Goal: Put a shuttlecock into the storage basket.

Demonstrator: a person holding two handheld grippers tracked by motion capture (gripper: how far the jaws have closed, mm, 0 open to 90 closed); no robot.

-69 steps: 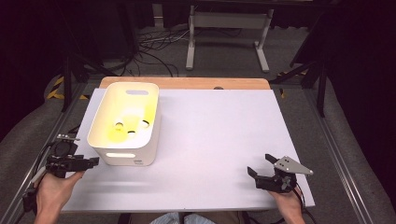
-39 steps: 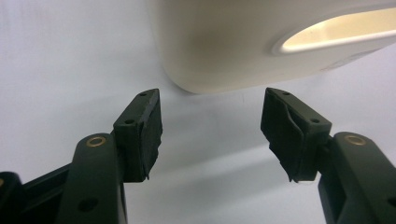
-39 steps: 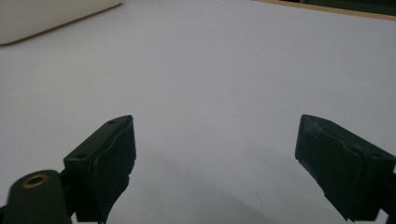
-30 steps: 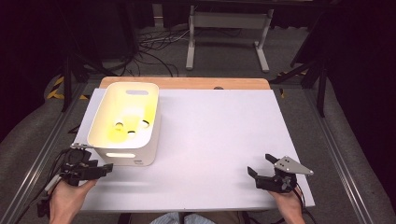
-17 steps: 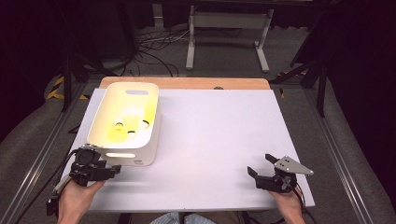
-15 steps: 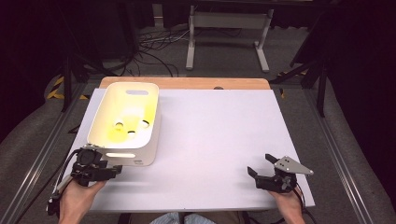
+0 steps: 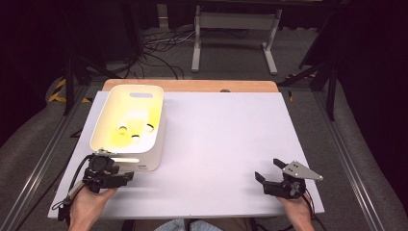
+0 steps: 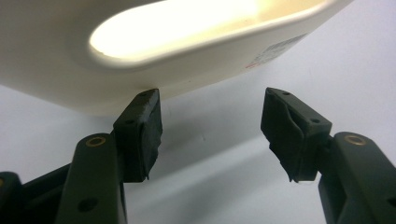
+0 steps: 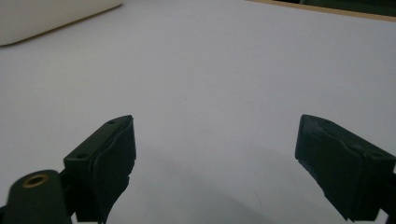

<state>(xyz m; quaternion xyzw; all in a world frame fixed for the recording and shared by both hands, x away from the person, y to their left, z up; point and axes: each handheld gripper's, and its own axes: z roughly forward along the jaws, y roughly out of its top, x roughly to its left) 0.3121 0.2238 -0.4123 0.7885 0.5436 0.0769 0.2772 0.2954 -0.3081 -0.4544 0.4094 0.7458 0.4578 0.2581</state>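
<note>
My left tool (image 7: 126,176) sits low over the near left part of the bench (image 7: 226,144), its jaws spread wide and holding nothing; in the left gripper view one pad (image 8: 140,135) stands right at the near lower edge of the white tub (image 8: 177,60), so close that I cannot tell whether it touches, while the other pad hangs over bare bench beside it. So the reach is made, by my reckoning, but the grip is not: nothing is pinched, and the tub's rim and its slot handle lie above the line of my jaws. My right tool (image 7: 268,174) rests at the near right of the bench, well apart from the tub, jaws also spread wide and empty, with plain white surface ahead of it in the right gripper view. Farther off, the tub (image 7: 130,126) stands upright on the left half of the bench, its near end just beside my left tool. Inside it, on the yellow-lit floor, lie a few small ring-like pieces (image 7: 136,130) that I cannot make out properly. I judge the work barely begun: taking hold of the tub, and whatever follows with it, is all yet to do.
</note>
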